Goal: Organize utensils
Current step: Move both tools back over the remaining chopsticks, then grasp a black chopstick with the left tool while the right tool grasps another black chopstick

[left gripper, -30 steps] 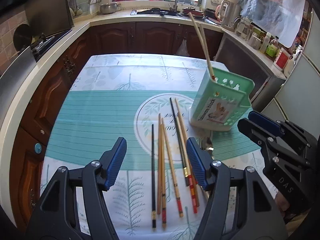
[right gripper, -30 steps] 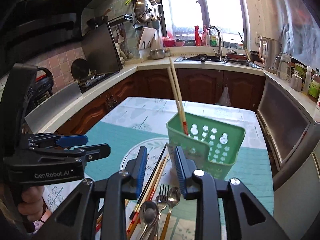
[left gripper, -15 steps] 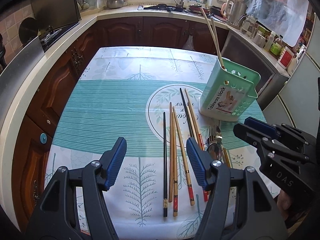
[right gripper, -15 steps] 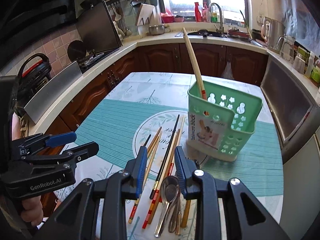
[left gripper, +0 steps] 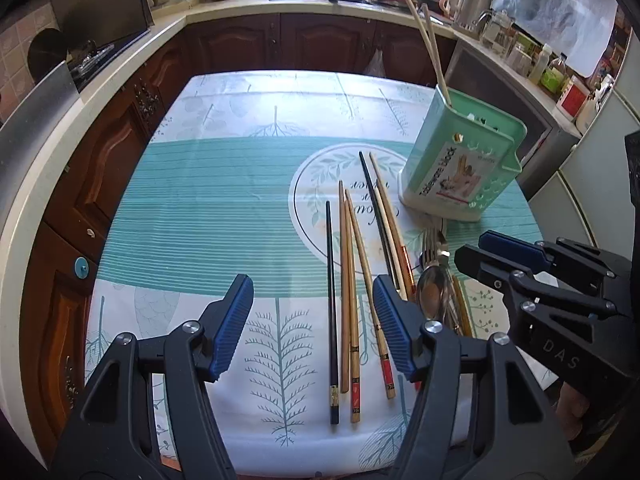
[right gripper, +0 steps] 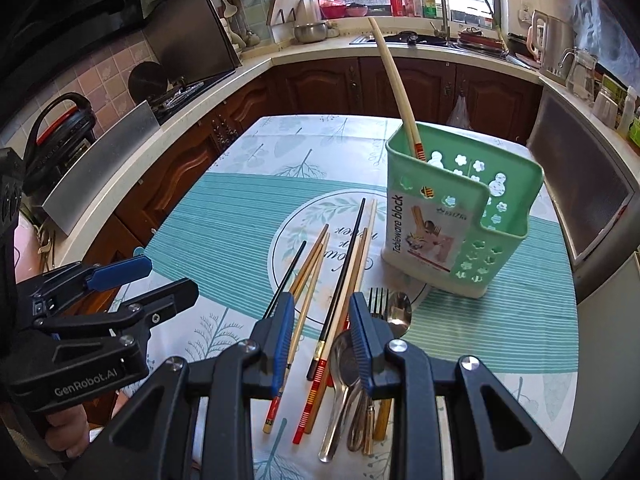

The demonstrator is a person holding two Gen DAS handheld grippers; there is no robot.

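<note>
A green tableware holder stands on the table with a pair of pale chopsticks leaning in it. Several loose chopsticks lie side by side on the cloth. Spoons and a fork lie to their right. My left gripper is open and empty, above the near ends of the chopsticks. My right gripper is open and empty, above the chopsticks and spoons; it also shows at the right of the left wrist view.
The table has a teal leaf-print cloth. Dark wooden cabinets and a pale counter run along the left and back. A sink with tap is at the back. A fridge or cabinet side is at the right.
Both grippers have drawn back and up from the holder, so more of the table shows. The right gripper's fingers have opened a little wider. The utensils have not moved.
</note>
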